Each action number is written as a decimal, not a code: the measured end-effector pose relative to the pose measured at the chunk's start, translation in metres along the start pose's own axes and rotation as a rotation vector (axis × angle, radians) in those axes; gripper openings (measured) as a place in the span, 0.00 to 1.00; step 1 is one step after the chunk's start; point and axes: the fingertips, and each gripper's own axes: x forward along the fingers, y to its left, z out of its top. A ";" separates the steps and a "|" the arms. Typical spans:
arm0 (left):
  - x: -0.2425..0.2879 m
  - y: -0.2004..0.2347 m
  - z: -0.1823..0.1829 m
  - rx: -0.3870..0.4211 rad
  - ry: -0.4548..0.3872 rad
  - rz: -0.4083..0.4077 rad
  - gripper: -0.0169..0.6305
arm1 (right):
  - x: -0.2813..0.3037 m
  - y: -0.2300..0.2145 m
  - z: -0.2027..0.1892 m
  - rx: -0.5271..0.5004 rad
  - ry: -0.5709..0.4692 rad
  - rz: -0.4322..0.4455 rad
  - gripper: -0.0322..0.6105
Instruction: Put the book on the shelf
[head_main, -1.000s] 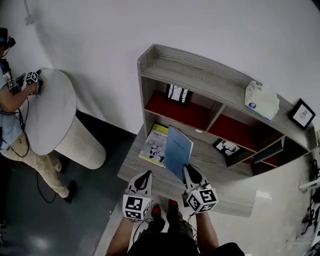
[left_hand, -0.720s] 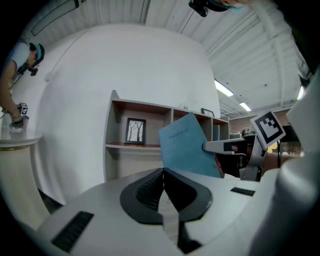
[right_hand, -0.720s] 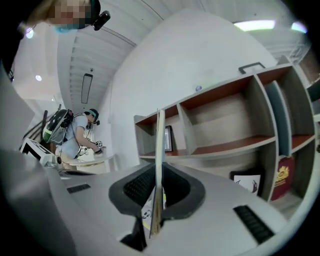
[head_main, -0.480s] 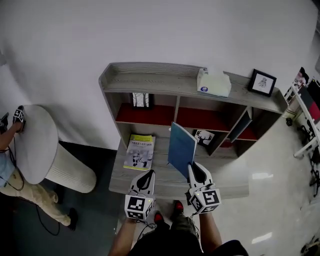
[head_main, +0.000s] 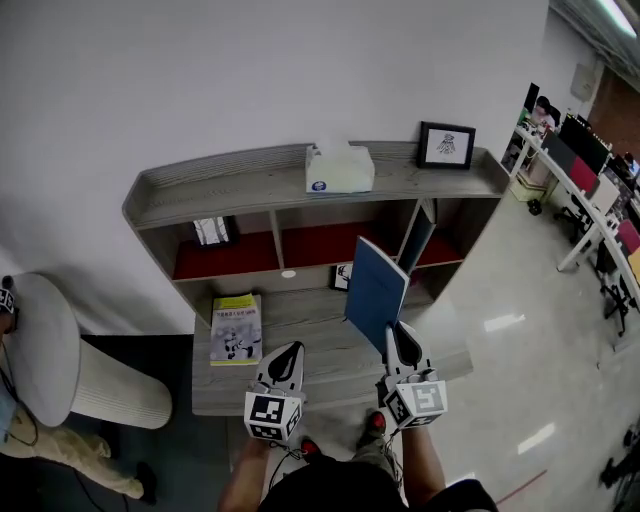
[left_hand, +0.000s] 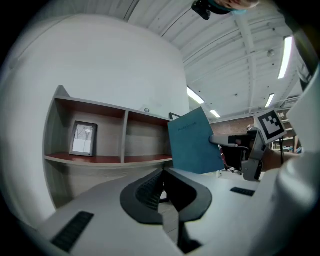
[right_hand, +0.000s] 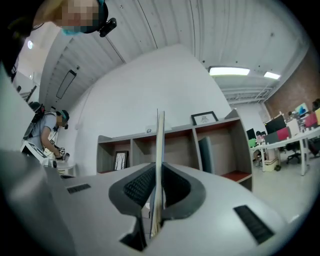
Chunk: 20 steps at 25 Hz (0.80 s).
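Two jaws of the right gripper (head_main: 401, 338) clamp the blue book (head_main: 378, 290) by its lower edge, holding it upright before the shelf (head_main: 240, 188). Beside it, the left gripper (head_main: 287, 353) hangs closed, empty.

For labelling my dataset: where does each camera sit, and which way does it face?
Head view: on the head, facing steeply down at the shelf; forearms, left gripper, right gripper show.
Left gripper view: on that gripper, along its shut, empty jaws toward the shelf.
Right gripper view: along its jaws, shut on the blue book.
Shared: all show blue book, shelf.
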 end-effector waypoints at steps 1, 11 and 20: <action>0.009 -0.007 0.003 0.002 -0.004 -0.012 0.04 | -0.003 -0.012 0.004 -0.005 -0.006 -0.017 0.14; 0.093 -0.081 0.017 0.027 -0.004 -0.100 0.04 | -0.020 -0.127 0.028 -0.034 -0.039 -0.133 0.14; 0.157 -0.125 0.020 0.037 0.008 -0.110 0.04 | -0.008 -0.219 0.035 -0.040 -0.068 -0.179 0.14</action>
